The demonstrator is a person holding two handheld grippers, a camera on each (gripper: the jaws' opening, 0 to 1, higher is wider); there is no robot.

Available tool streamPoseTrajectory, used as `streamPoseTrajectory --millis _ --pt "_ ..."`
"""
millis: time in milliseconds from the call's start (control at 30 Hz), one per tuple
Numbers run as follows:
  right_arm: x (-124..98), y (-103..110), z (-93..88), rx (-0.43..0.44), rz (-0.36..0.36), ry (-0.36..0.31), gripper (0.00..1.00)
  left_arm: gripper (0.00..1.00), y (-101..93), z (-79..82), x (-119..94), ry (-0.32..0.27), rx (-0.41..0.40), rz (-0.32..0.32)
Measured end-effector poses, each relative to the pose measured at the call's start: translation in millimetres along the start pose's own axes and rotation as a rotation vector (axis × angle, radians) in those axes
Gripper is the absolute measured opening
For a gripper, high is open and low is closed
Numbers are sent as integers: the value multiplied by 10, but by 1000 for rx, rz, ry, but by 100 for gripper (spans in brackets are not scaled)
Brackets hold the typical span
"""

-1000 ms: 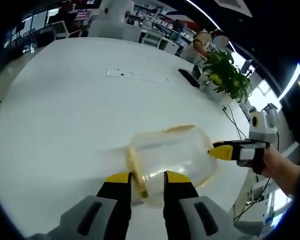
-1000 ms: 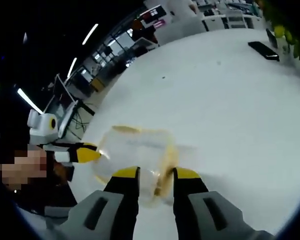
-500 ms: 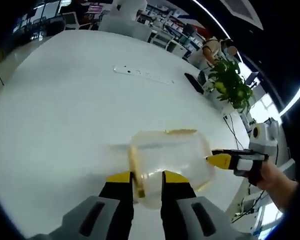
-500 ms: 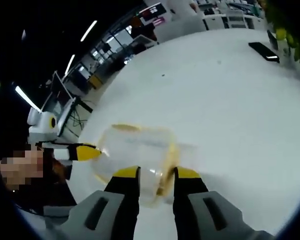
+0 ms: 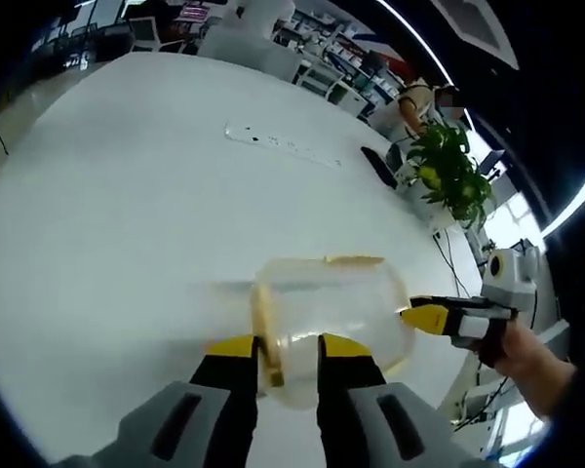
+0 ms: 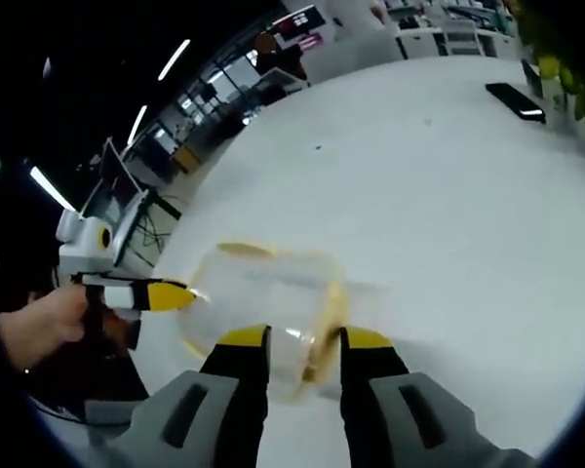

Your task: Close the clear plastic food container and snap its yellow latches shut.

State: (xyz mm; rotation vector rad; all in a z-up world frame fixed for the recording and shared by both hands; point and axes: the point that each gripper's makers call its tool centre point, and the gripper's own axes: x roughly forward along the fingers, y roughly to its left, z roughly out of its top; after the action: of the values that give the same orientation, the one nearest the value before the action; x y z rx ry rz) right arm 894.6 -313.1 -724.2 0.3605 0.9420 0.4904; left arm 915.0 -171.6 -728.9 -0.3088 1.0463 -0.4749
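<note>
The left gripper (image 5: pixel 277 348) is standing at the near end of the clear food container (image 5: pixel 333 317), its jaws apart and straddling the yellow latch (image 5: pixel 264 327) there. The right gripper (image 6: pixel 294 338) is doing likewise at the opposite end, jaws apart around the other yellow latch (image 6: pixel 329 322). The container is sitting lid-on near the edge of the white table (image 5: pixel 127 224). Judging from this, each latch should be pressed squarely toward the wall while the opposite gripper braces, so the box is not sliding. Farther off, a power strip (image 5: pixel 281 146) and a potted plant (image 5: pixel 447 168) are sitting.
</note>
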Motion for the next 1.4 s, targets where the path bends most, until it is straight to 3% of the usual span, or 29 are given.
streamPoseTrajectory --millis 100,333,667,967,1100,1400 --pt "-5 12 -3 -28 1 -1 26 17 -28 -3 -2 1 18 -10" --pt "-47 11 17 -76 -12 5 23 18 -59 23 -21 32 186 0" --pt "-107 23 76 -96 -7 5 23 20 -99 44 -97 44 234 -5" --pt "-157 50 133 -113 -1 9 22 20 -175 110 -175 56 325 -9" --pt "-158 92 153 -128 9 17 20 20 -170 144 -201 65 411 13" --pt "-123 184 154 -156 35 40 19 20 -202 141 -217 90 454 -3"
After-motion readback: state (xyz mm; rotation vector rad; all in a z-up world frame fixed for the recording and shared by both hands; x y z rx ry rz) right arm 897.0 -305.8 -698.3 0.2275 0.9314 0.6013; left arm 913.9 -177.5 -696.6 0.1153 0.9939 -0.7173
